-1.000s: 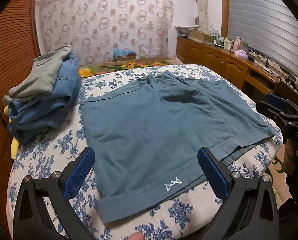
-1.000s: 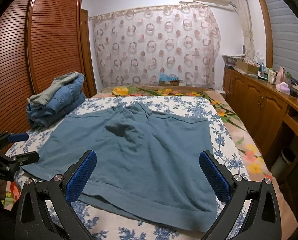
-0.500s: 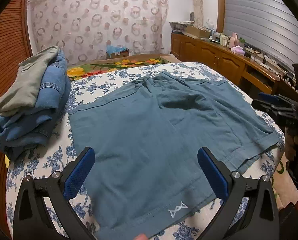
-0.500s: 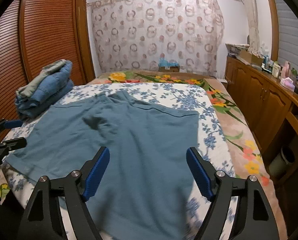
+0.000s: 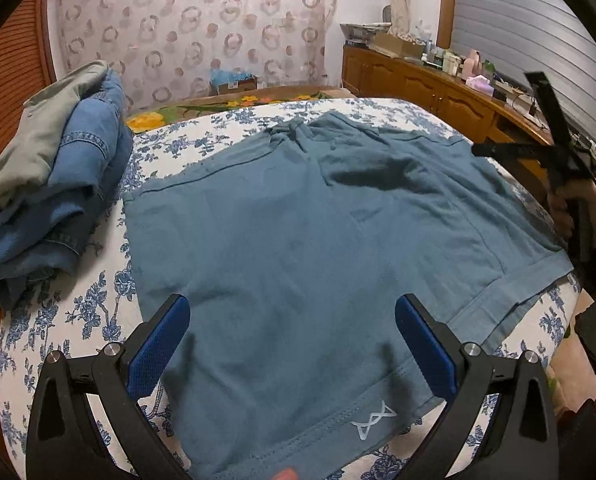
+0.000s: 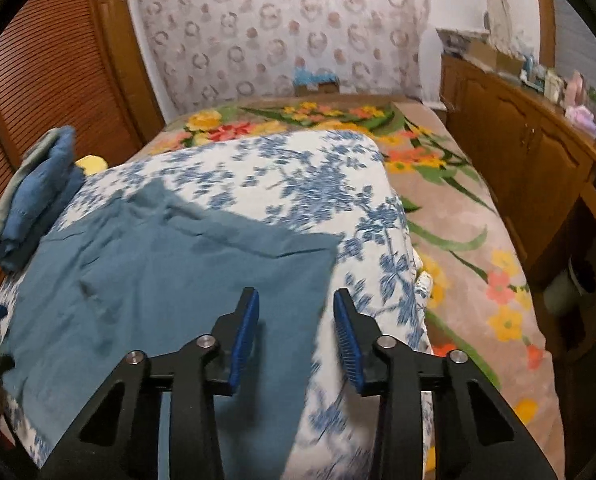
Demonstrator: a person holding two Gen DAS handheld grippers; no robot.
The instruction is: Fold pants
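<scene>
Teal-blue shorts [image 5: 317, 248] lie spread flat on a bed with a blue-flowered cover [image 5: 70, 320]; a white logo [image 5: 371, 424] marks the near hem. My left gripper [image 5: 292, 344] is wide open, low over the near leg hem. The shorts also show in the right wrist view [image 6: 158, 280]. My right gripper [image 6: 296, 328] is partly open, its jaws on either side of the shorts' right side edge, nothing clamped. The right gripper also appears at the right in the left wrist view [image 5: 553, 152].
A pile of folded jeans and a grey garment [image 5: 58, 176] sits on the bed's left side. A wooden sideboard [image 6: 537, 152] with clutter runs along the right wall. A flowered blanket [image 6: 457, 240] lies beyond and right of the cover. Wooden wardrobe doors [image 6: 50, 80] stand on the left.
My right gripper has swung to the shorts' right edge and narrowed its jaws from wide open. My left gripper has moved forward and lower over the near hem, staying open.
</scene>
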